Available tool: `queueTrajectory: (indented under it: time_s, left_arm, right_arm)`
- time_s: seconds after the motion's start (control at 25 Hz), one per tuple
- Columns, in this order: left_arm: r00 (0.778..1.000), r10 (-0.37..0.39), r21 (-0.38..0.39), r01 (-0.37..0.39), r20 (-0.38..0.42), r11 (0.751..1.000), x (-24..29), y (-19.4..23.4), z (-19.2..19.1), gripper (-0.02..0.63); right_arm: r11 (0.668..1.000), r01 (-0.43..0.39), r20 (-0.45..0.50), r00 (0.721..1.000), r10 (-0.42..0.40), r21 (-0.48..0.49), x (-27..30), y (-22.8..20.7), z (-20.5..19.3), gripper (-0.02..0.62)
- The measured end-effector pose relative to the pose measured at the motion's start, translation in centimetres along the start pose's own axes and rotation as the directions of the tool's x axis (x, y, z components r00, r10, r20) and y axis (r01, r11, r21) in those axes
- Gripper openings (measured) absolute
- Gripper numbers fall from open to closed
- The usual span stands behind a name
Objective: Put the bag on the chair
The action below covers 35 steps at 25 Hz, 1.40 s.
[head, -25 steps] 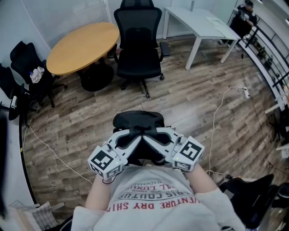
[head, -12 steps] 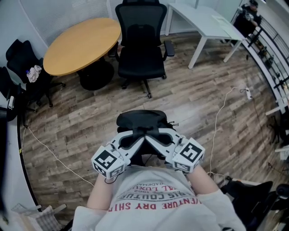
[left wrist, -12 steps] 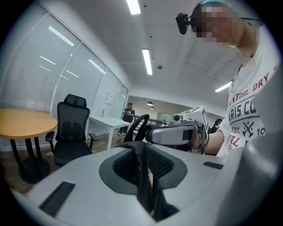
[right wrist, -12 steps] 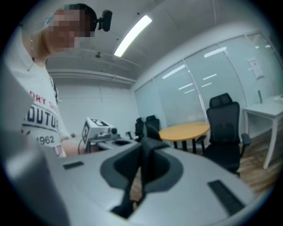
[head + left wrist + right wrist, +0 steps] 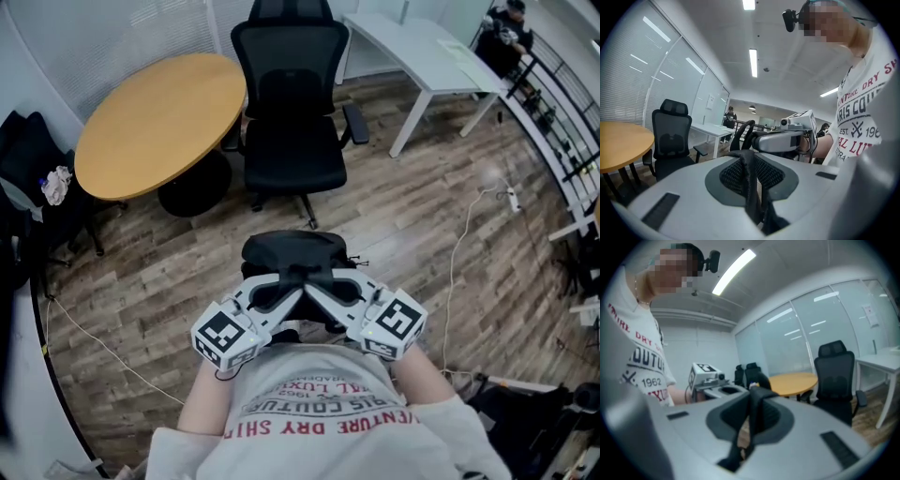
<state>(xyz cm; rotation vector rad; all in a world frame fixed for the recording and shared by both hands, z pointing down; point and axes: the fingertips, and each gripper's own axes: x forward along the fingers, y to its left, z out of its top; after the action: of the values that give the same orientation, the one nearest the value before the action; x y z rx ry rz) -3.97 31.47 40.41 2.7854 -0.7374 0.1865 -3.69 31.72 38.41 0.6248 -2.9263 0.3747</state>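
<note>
A black bag (image 5: pixel 292 251) hangs in front of me over the wood floor, held by its handles. My left gripper (image 5: pixel 291 281) is shut on one black strap (image 5: pixel 751 180). My right gripper (image 5: pixel 311 281) is shut on the other strap (image 5: pixel 757 420). The two grippers meet tip to tip above the bag, and each shows in the other's view: right gripper (image 5: pixel 787 138), left gripper (image 5: pixel 705 376). The black office chair (image 5: pixel 292 122) stands ahead, its seat facing me, a stretch of floor away from the bag. Most of the bag's body is hidden by the grippers.
A round wooden table (image 5: pixel 159 122) stands left of the chair. A white desk (image 5: pixel 412 47) is behind on the right. A cable and power strip (image 5: pixel 511 195) lie on the floor at right. Dark chairs (image 5: pixel 28 159) line the left wall. A person (image 5: pixel 502 37) stands far back.
The chair and the round table have come nearer and lower in the head view. Both grippers keep the same hold on the bag's straps.
</note>
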Motion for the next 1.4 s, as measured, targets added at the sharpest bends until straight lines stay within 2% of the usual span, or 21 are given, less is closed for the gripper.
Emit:
queueTrajectory:
  time_s: [0.32,0.52,0.76,1.08,1.24,1.4]
  left_arm:
    - [0.999,0.031,-0.006,-0.03,0.014,1.0,1.0,7.7,2.0,0.081]
    - [0.997,0.078,-0.046,-0.078,0.015,0.996,3.4,12.0,2.8,0.081]
    - [0.986,0.164,-0.067,-0.161,0.035,0.985,8.4,17.2,3.7,0.081]
    - [0.971,0.236,-0.043,-0.234,0.04,0.971,16.7,22.7,6.5,0.081]
    - [0.963,0.268,-0.071,-0.265,0.027,0.962,20.3,25.3,6.7,0.081]
    - [0.962,0.271,-0.082,-0.268,0.026,0.96,22.7,28.6,7.7,0.081]
  right_arm:
    - [1.0,0.003,0.01,1.0,-0.004,0.019,5.2,-5.2,2.0,0.044]
    - [0.999,-0.019,0.008,1.0,0.019,0.032,7.1,-9.5,2.7,0.044]
    - [0.995,-0.102,-0.02,0.995,0.102,0.0,8.4,-16.7,3.4,0.044]
    - [0.973,-0.223,-0.068,0.974,0.218,-0.062,8.1,-26.9,5.6,0.044]
    - [0.965,-0.245,-0.107,0.966,0.235,-0.089,8.2,-31.1,5.7,0.044]
    - [0.966,-0.224,-0.114,0.971,0.21,-0.126,9.3,-35.0,6.7,0.044]
